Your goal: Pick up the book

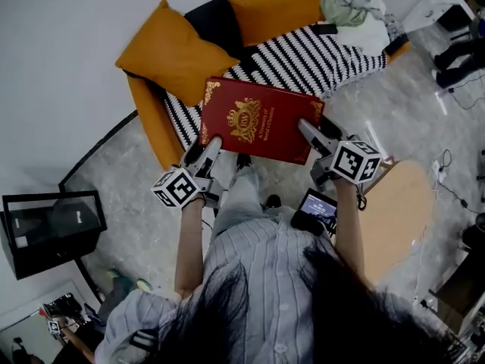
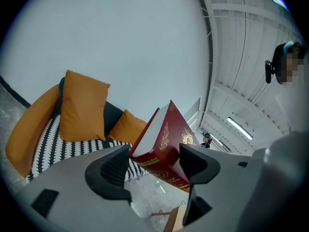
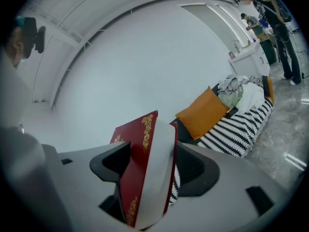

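Observation:
A large red book [image 1: 258,120] with gold ornament on its cover hangs flat in the air above the sofa's front edge. My left gripper [image 1: 211,144] is shut on its near left corner. My right gripper [image 1: 307,131] is shut on its near right corner. In the left gripper view the book [image 2: 166,144] stands tilted between the jaws of the left gripper [image 2: 152,166], white page edge facing left. In the right gripper view the book [image 3: 145,168] fills the gap of the right gripper [image 3: 152,166], with both pads against its covers.
Below the book is an orange sofa with a black-and-white striped seat [image 1: 303,59], an orange pillow [image 1: 170,51] and a heap of clothes [image 1: 352,10]. A round wooden table [image 1: 398,211] stands at the right, a black glass-fronted box [image 1: 49,230] at the left.

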Action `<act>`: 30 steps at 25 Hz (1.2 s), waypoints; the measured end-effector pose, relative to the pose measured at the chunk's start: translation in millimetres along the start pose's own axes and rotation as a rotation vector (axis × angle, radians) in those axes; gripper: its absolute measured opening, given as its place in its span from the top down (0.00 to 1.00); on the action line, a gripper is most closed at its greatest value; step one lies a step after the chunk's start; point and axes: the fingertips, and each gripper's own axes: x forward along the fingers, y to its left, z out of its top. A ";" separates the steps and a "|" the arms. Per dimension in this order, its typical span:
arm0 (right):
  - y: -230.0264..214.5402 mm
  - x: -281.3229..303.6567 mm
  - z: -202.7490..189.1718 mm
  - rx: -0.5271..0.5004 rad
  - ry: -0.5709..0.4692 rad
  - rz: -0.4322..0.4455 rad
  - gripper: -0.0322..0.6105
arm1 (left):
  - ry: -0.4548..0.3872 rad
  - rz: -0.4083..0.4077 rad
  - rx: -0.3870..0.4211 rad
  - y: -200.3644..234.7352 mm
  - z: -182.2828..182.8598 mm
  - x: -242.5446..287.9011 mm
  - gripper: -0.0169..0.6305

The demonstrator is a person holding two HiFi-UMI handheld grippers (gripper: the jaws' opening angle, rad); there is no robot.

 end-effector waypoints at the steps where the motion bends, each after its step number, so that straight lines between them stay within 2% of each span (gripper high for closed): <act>1: 2.8 -8.2 -4.9 -0.003 -0.003 0.005 0.48 | -0.005 0.002 0.001 -4.2 -6.2 -8.6 0.46; 7: 13.4 -47.4 -32.3 -0.014 -0.011 0.037 0.48 | -0.022 0.018 0.017 -23.6 -39.8 -51.1 0.46; 19: 14.3 -46.8 -31.1 -0.003 0.036 0.052 0.48 | -0.018 0.069 -0.009 -29.7 -45.8 -59.5 0.46; 30: 13.4 -47.5 -31.3 -0.001 0.029 0.048 0.48 | -0.002 0.062 0.000 -29.8 -47.0 -59.5 0.46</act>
